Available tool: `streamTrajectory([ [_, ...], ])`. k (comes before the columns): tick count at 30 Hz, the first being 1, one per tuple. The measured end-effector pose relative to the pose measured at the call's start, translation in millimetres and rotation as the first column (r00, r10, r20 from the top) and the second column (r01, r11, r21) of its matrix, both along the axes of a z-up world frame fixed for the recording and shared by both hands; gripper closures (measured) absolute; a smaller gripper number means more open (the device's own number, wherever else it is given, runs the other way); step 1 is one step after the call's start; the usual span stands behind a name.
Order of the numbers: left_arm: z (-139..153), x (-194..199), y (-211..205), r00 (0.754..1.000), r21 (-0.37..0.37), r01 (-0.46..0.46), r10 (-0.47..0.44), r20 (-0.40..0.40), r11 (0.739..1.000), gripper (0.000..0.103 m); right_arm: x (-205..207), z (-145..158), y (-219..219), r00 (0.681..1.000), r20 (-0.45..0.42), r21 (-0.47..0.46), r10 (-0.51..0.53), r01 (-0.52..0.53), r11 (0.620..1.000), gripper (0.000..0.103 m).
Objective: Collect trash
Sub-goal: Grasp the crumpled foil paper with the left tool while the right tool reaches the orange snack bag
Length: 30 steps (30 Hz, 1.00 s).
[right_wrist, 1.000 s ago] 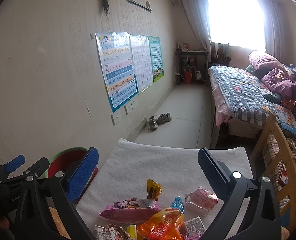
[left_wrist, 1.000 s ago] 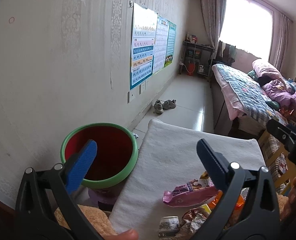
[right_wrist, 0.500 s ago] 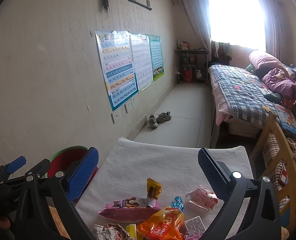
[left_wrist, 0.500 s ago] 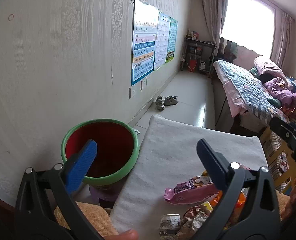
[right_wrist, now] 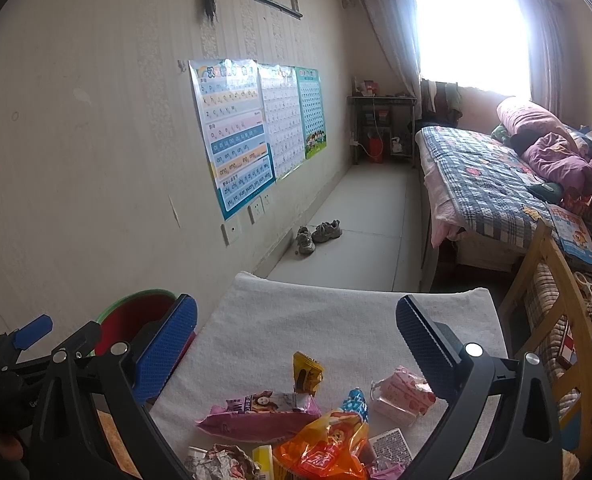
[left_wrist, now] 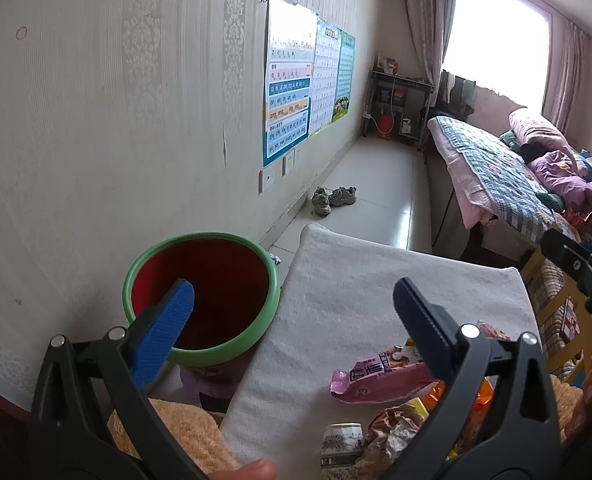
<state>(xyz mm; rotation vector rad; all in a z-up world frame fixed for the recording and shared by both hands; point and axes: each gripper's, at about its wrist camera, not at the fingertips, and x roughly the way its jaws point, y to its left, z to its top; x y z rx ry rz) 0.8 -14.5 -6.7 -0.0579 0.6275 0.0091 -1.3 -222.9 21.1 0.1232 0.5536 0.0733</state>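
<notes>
While both the left gripper (left_wrist: 292, 304) and right gripper (right_wrist: 296, 320) hang released and empty, the wrappers (right_wrist: 296, 432) all lie on the desk (right_wrist: 336, 320); bin (left_wrist: 200, 296) at near left looks bare; collecting seemingly unstarted.

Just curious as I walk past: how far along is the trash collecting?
Barely begun, it seems. The visible part of the red bin looks empty. Both the left hand-held gripper and the right hand-held gripper are open, holding nothing. The pink wrapper, orange packet and other wrappers remain on the white cloth.
</notes>
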Motion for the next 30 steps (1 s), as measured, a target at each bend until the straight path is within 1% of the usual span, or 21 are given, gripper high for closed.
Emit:
streamTrajectory([
  [5,-2,0,-1,1.0,0.0,0.011,-0.011,-0.004,1.0,0.005,-1,0,-1,1.0,-0.002,0.001,0.005,-0.005,1.0,0.007],
  [8,-4,1,-3,0.999,0.004,0.023,-0.022,-0.031,1.0,0.005,-1,-2,-3,1.0,-0.007,-0.005,0.002,-0.002,1.0,0.007],
  [9,-6,1,-3,0.999,-0.001,0.035,-0.035,-0.041,0.999,0.005,0,-2,-6,1.0,-0.011,-0.011,-0.001,0.001,1.0,0.007],
  [12,-20,4,-7,0.989,-0.012,0.099,-0.1,-0.108,0.995,0.005,2,-9,-15,0.999,-0.04,-0.027,-0.017,0.016,1.0,0.007],
  [14,-31,3,-10,0.979,-0.023,0.149,-0.151,-0.139,0.989,0.006,4,-16,-22,0.997,-0.069,-0.03,-0.023,0.021,0.999,0.007],
  [15,-37,3,-13,0.97,-0.036,0.181,-0.184,-0.161,0.983,0.006,5,-19,-24,0.996,-0.082,-0.032,-0.023,0.021,0.999,0.007],
  [18,-49,3,-25,0.934,-0.056,0.264,-0.27,-0.235,0.963,0.006,10,-30,-33,0.991,-0.134,-0.044,-0.023,0.017,0.999,0.007],
  [19,-56,1,-30,0.906,-0.076,0.318,-0.326,-0.269,0.945,0.006,11,-33,-37,0.989,-0.148,-0.047,-0.027,0.021,0.999,0.007],
  [21,-66,-3,-37,0.87,-0.099,0.373,-0.385,-0.31,0.923,0.006,12,-38,-43,0.986,-0.165,-0.049,-0.037,0.03,0.998,0.007],
  [22,-74,-6,-43,0.836,-0.118,0.412,-0.426,-0.347,0.904,0.006,12,-41,-46,0.984,-0.175,-0.047,-0.04,0.032,0.998,0.007],
  [24,-87,-9,-49,0.798,-0.135,0.444,-0.46,-0.39,0.886,0.008,13,-45,-49,0.979,-0.199,-0.042,-0.036,0.028,0.999,0.007],
  [25,-96,-11,-55,0.775,-0.146,0.46,-0.477,-0.416,0.876,0.011,14,-48,-49,0.977,-0.212,-0.037,-0.029,0.022,0.999,0.007],
  [26,-100,-13,-58,0.763,-0.157,0.467,-0.486,-0.426,0.87,0.016,14,-51,-50,0.974,-0.226,-0.031,-0.018,0.011,0.999,0.007],
  [27,-107,-12,-60,0.752,-0.17,0.469,-0.493,-0.438,0.867,0.018,14,-54,-50,0.971,-0.24,-0.023,-0.005,0.0,1.0,0.007],
  [29,-125,-9,-65,0.715,-0.232,0.451,-0.504,-0.484,0.862,0.028,14,-57,-49,0.965,-0.263,0.0,0.02,-0.021,1.0,0.007],
  [30,-130,-8,-67,0.704,-0.249,0.445,-0.508,-0.496,0.86,0.03,14,-59,-49,0.961,-0.274,0.014,0.032,-0.029,0.999,0.007],
])
